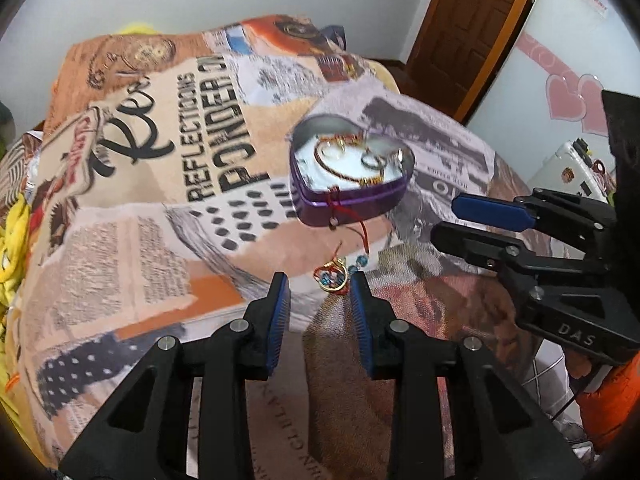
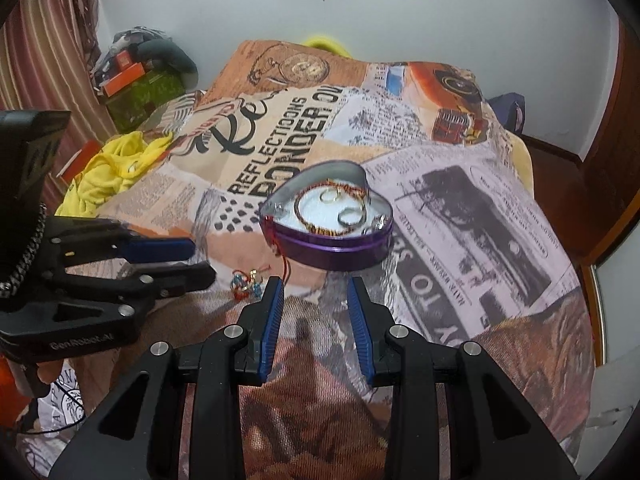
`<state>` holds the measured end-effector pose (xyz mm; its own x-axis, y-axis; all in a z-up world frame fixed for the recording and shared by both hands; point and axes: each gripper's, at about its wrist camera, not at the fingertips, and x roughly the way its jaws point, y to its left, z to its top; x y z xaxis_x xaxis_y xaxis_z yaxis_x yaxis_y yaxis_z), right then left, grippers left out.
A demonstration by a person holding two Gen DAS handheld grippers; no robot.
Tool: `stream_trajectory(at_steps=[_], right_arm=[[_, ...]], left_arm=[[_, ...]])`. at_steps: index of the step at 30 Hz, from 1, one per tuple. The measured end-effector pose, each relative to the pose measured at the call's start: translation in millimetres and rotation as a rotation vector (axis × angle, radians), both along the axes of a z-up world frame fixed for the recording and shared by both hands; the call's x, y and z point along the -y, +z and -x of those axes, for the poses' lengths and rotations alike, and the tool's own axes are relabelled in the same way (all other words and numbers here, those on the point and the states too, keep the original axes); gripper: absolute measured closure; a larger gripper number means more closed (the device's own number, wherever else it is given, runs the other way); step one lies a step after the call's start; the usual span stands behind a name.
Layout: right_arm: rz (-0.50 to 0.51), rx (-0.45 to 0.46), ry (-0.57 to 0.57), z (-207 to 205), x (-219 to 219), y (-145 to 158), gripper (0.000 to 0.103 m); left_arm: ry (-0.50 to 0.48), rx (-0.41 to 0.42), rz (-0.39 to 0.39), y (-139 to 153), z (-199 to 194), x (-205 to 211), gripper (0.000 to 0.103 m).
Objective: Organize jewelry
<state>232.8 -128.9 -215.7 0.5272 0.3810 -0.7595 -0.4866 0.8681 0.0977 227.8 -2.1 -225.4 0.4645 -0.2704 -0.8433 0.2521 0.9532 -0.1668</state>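
A purple heart-shaped tin (image 1: 320,196) (image 2: 340,254) stands open on the printed bedspread (image 1: 160,220). On its white lining lie a beaded bracelet (image 1: 326,164) and some rings (image 2: 352,216). A red thread (image 1: 340,208) hangs over the tin's front rim. A small cluster of gold ring, blue beads and red thread (image 1: 334,278) (image 2: 248,280) lies on the bedspread in front of the tin. My left gripper (image 1: 318,284) (image 2: 202,262) is open with the cluster just ahead of its tips, untouched. My right gripper (image 2: 315,286) (image 1: 444,218) is open and empty, its tips just short of the tin.
Yellow cloth (image 2: 108,172) and stacked boxes (image 2: 136,84) lie off the bed's far left by a striped curtain (image 2: 40,60). A wooden door (image 1: 472,32) stands past the far right corner. The bedspread drops away at its right edge (image 2: 576,280).
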Motion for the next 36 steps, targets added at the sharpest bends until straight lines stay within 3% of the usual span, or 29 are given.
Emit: stream_trajectory(at_steps=[5,19,22,29,31,36], right_arm=[[-0.004,-0.021,-0.007,-0.2,4.0,-6.3,0.073],[-0.005,-0.047,-0.010,-3.8,3.8,-16.4,0.073],[-0.011,-0.048,-0.009,-4.1,3.8,-16.1,0.073],[-0.008,-0.046,-0.008,-2.8,3.1,-14.7,0.073],[-0.010,-0.044,-0.009,-2.4,2.8,-13.8,0.073],[-0.010,-0.046,-0.008,-3.3,2.0,-13.7,0.073]], left_arm=[[-0.009,-0.032,0.001,-12.5,-7.7,7.1,0.072],[-0.041,-0.025,0.000,-23.8,-14.4,15.2,0.073],[-0.029,-0.002,-0.027,-24.9,-13.8,16.1,0.085],[-0.024,0.010,-0.016,-21.5,-12.3,12.9,0.089],[-0.019,0.024,-0.013,-17.7,-9.1,11.0,0.099],[-0.010,0.064,-0.011,-4.4,0.4,6.0,0.100]])
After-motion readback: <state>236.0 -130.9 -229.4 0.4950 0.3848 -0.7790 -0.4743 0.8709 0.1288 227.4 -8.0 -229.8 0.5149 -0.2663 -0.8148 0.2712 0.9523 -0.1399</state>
